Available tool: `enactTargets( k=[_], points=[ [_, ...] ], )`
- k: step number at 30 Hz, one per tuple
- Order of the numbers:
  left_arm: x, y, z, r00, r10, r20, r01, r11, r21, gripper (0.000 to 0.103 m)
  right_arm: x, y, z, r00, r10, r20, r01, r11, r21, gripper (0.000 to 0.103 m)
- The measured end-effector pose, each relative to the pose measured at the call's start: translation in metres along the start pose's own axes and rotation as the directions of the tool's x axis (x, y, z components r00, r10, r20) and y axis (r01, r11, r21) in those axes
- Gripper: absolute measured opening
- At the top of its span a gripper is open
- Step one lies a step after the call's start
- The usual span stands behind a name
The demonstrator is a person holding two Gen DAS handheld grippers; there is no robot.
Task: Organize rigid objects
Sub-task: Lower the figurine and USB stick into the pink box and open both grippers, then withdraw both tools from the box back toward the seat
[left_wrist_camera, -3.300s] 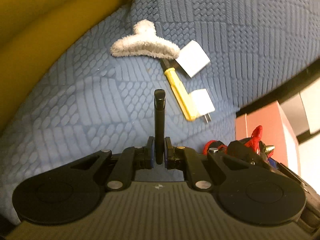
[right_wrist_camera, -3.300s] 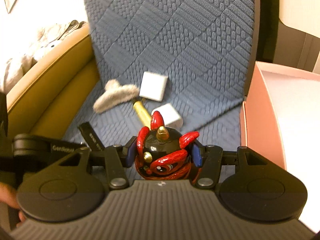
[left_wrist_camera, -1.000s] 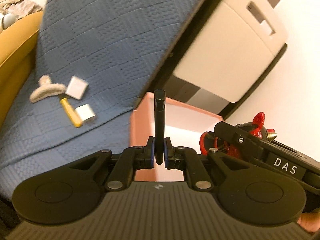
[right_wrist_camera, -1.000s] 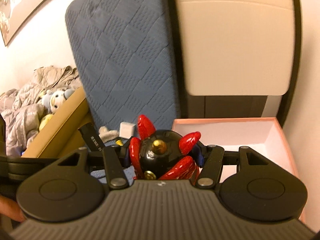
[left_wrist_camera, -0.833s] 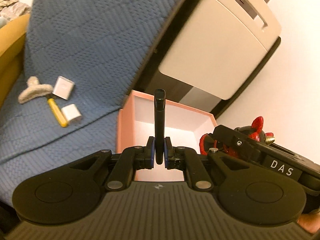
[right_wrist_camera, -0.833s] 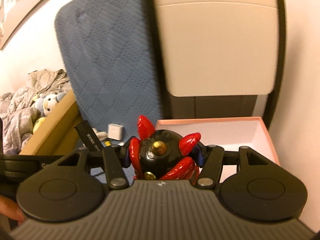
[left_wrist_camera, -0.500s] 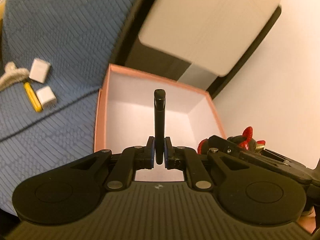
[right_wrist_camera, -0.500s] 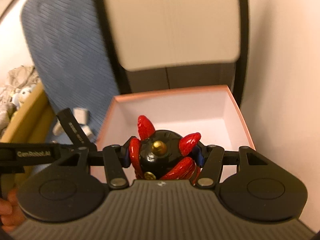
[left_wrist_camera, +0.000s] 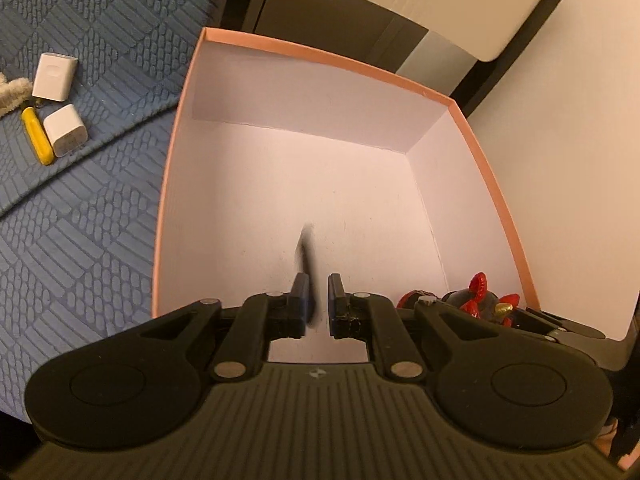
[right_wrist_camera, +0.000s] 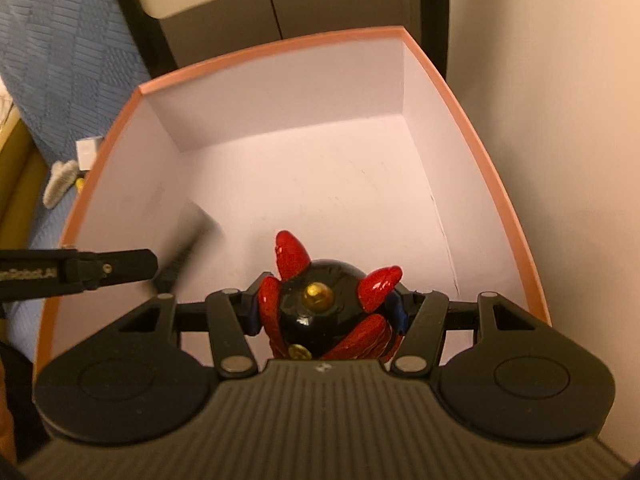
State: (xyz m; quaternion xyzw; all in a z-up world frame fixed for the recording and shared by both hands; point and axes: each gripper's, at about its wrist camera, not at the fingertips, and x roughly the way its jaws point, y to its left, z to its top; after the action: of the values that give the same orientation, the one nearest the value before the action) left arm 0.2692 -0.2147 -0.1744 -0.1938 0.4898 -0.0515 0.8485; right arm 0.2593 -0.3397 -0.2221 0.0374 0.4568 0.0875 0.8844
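Both grippers hang over an open pink box (left_wrist_camera: 208,34) with a white inside (right_wrist_camera: 340,184). My left gripper (left_wrist_camera: 318,300) has its jaws slightly apart; a slim black stick (left_wrist_camera: 306,250), blurred by motion, is slipping down between them into the box. It also shows blurred in the right wrist view (right_wrist_camera: 188,236). My right gripper (right_wrist_camera: 324,312) is shut on a black and red figurine (right_wrist_camera: 320,300) with gold studs, held above the box's near right part. The figurine also shows in the left wrist view (left_wrist_camera: 476,300).
On the blue quilted bed cover (left_wrist_camera: 80,216) left of the box lie two white chargers (left_wrist_camera: 54,76) (left_wrist_camera: 66,130), a yellow tool (left_wrist_camera: 38,136) and a fluffy white piece (right_wrist_camera: 60,184). A dark cabinet (right_wrist_camera: 288,12) stands behind the box and a wall (right_wrist_camera: 560,120) to its right.
Both grippers swung from the bed to above the box. The left jaws have parted and the black stick, held upright half a second ago, is now dropping. The right still holds the figurine.
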Motion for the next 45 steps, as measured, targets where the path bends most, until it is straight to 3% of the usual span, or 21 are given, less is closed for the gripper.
enactTargets(
  k=[9,16,22,33,45],
  points=[
    [-0.004,-0.002,0.005,1.000,-0.002,0.013,0.001,1.000,0.026,0.012,0.003,-0.003,0.003,1.000,-0.007,0.009,0.007,1.000,0.027,0.062],
    [-0.045,-0.007,0.012,0.995,-0.017,0.102,0.011,0.998,0.060,0.012,-0.034,0.006,0.013,0.993,0.014,0.116,-0.019,0.999,0.039,0.062],
    [-0.093,-0.001,0.019,0.978,-0.028,0.205,0.010,0.996,0.089,0.012,-0.076,0.024,0.018,0.974,0.041,0.223,-0.048,0.999,0.025,0.062],
    [-0.169,0.033,0.013,0.937,-0.021,0.348,-0.024,0.992,0.125,0.035,-0.127,0.079,0.013,0.942,0.084,0.326,-0.079,0.996,-0.027,0.062],
    [-0.197,0.085,-0.005,0.910,-0.004,0.416,-0.061,0.988,0.142,0.048,-0.130,0.140,-0.007,0.929,0.122,0.349,-0.094,0.991,-0.097,0.062]
  ],
)
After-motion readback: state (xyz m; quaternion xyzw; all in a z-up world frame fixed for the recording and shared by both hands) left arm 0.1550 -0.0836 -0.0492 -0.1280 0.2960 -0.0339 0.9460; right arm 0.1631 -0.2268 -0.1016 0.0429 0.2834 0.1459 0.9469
